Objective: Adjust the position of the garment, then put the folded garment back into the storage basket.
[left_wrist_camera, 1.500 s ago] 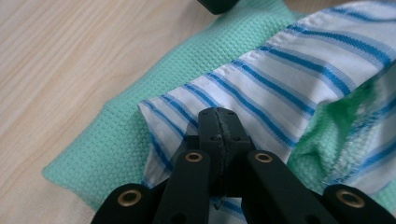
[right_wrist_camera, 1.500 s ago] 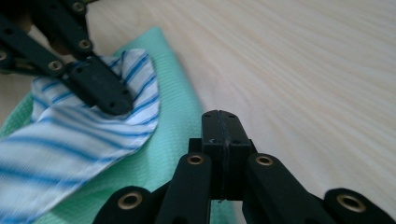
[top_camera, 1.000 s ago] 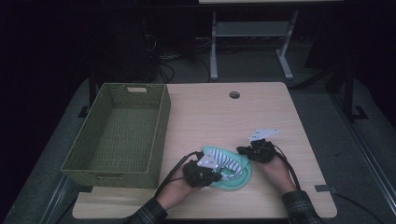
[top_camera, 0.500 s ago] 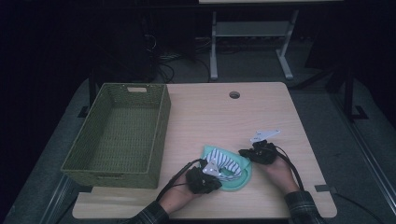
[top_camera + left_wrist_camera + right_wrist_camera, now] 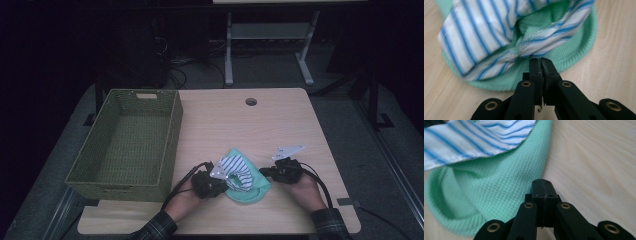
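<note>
Room: dark, cables and a metal stand behind; pale wood-grain desk [image 5: 280, 125] lit in the foreground.
Desk contents: green woven basket [image 5: 125, 145] at the left, nothing inside; round cable hole near the far edge.
Garment: mint-green knit cloth with a white, blue-striped lining [image 5: 242, 175], bunched near the front edge, between the two hands and to the right of the basket.
Left hand-held gripper [image 5: 542, 62]: jaws pressed together, tips right at the striped hem; whether a sliver of fabric is pinched cannot be told.
Right hand-held gripper [image 5: 543, 183]: jaws pressed fully together, nothing between them, tips lying against the green edge on bare wood.
Recent change: a second ago the cloth lay flatter, with the left hand further up over it; now drawn back toward the near edge, striped part lifted into a hump.
Meaning for the work: judged a folding or gathering pass, cloth more compact, transfer to the basket not yet begun.
Writing and brands: none legible on cloth, basket or desk.
</note>
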### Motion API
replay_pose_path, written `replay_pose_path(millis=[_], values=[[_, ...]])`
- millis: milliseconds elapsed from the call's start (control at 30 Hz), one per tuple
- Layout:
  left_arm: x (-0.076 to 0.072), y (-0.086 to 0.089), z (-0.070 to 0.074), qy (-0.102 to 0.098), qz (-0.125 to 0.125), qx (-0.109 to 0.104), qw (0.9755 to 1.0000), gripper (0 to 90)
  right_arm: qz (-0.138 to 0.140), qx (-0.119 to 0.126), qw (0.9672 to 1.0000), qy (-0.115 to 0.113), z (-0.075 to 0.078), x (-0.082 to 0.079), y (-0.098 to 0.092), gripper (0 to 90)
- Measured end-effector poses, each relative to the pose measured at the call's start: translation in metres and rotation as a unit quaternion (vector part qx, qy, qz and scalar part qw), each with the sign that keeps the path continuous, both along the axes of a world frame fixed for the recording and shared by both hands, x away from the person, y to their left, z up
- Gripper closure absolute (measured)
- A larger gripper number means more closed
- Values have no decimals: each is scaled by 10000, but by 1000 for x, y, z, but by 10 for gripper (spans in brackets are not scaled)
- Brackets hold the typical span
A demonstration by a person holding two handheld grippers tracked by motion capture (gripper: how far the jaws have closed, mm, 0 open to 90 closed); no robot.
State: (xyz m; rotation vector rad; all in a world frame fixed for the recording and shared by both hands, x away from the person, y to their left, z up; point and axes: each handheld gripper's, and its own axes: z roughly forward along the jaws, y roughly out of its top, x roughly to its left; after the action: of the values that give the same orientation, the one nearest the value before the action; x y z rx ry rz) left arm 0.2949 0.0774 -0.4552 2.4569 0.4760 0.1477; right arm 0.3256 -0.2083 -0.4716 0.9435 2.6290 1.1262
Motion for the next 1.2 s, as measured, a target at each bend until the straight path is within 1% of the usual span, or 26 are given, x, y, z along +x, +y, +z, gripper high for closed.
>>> replay_pose_path(millis=[33,67,100,200,300,333,433,467,633,700,767,800,867,900,967,1100,1200], values=[[2,1,0,-20,5,25,10000,870,-6,23,10000,29,0,-3,-1,900],[2,1,0,-12,60,-1,10000,870,5,10,10000,24,0,-5,-2,900],[4,2,0,-52,71,17,10000,869,9,-1,10000,51,1,-7,-3,900],[7,3,1,-59,119,27,9999,869,22,41,10000,33,0,-13,-5,900],[10,3,1,-106,156,44,9998,869,63,28,10000,26,0,-17,-6,900],[11,2,1,-100,185,15,9998,869,62,35,10000,62,0,-19,-6,900],[14,2,1,-148,229,33,9996,869,113,35,9999,71,1,-22,-5,900],[16,1,1,-158,275,3,9995,869,145,35,9999,52,1,-23,-4,900],[21,0,0,-202,368,43,9991,869,253,119,9996,24,4,-27,0,900],[25,-2,-1,-208,423,31,9989,870,270,144,9995,79,4,-30,1,900],[28,-4,-1,-223,438,68,9988,871,318,129,9994,100,4,-34,2,900],[29,-5,-2,-214,478,20,9986,871,352,134,9993,64,4,-35,3,900],[32,-5,-2,-197,496,15,9986,871,351,158,9992,69,5,-38,3,900],[32,-5,-1,-194,503,-3,9985,871,378,146,9992,26,4,-39,3,900],[32,-3,0,-181,482,-7,9987,871,361,139,9993,6,4,-39,2,898],[30,1,7,-166,457,-134,9987,859,225,204,9995,-1,6,-38,-3,856],[29,3,11,-116,429,-186,9988,819,82,256,9996,-63,8,-38,-9,777]])
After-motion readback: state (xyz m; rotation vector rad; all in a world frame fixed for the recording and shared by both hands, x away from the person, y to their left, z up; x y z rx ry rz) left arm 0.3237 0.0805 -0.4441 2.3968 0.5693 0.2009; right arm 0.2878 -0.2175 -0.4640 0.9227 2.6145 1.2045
